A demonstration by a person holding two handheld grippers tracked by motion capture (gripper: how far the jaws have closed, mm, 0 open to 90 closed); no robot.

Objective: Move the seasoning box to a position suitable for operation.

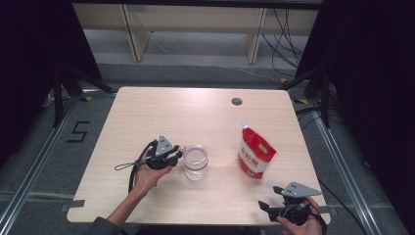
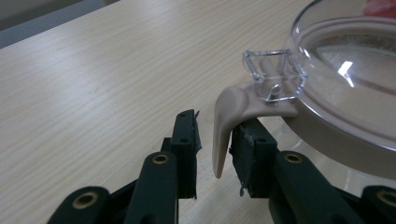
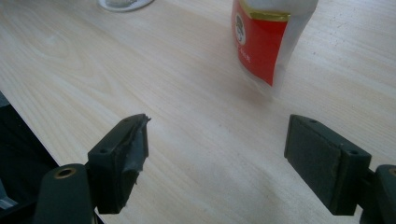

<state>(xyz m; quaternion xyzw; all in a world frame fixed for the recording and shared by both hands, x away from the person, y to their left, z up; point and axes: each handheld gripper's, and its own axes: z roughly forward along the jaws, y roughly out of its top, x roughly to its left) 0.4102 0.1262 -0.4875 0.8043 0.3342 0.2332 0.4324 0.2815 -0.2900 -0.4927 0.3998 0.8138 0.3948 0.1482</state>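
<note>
Left claw [image 2: 212,154] straddles the jar [image 1: 195,163] lid's beige latch tab [image 2: 229,126], one pad touching, not yet pinched. Next: pinch it, flip up; right claw [image 3: 217,154] spread, idle at 5 o'clock on the desk [image 1: 147,112]

Left of the table [image 1: 147,112], in the left middle of the high view, we read a black numeral 5 [image 1: 78,132] marked on the grey floor [image 1: 39,161]. The red and white pouch [image 1: 256,157], right of centre in that view, carries white characters on its red front, too small for us to read. In the right gripper view, top centre, we see a round emblem and small print on the pouch [image 3: 261,42], both illegible.
</note>
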